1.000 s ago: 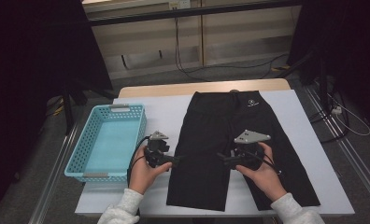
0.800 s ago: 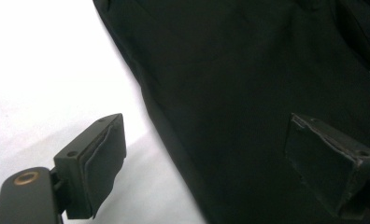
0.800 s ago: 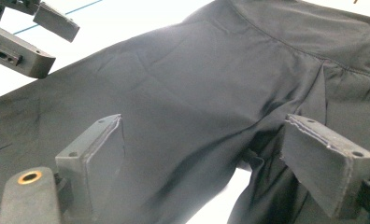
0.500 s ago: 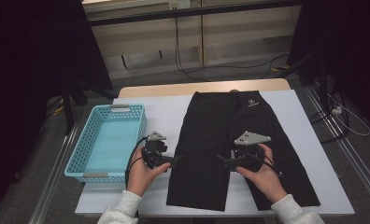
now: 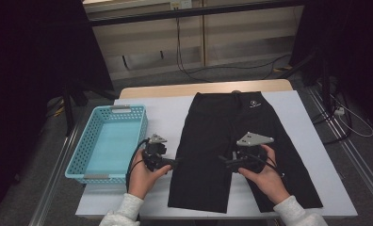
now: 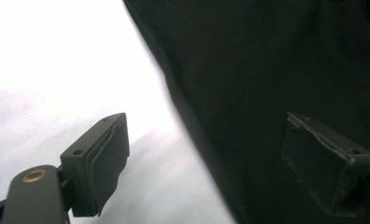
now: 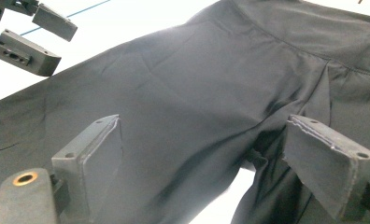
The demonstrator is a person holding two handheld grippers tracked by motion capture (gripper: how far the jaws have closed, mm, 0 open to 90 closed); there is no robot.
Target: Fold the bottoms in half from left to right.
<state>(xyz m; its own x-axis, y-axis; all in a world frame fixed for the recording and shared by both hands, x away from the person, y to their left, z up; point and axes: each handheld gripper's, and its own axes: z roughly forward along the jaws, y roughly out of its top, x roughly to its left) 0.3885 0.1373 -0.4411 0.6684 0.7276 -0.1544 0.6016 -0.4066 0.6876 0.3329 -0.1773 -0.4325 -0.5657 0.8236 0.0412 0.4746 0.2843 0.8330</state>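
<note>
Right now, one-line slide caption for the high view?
Two open hand-held grippers, left and right, hover over black shorts beside a blue basket.

Left tongs (image 5: pixel 175 163) edged slightly closer to the black shorts (image 5: pixel 222 136), little else different

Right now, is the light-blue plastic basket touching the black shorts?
Apart. The high view shows bare white table between the basket and the shorts.
</note>
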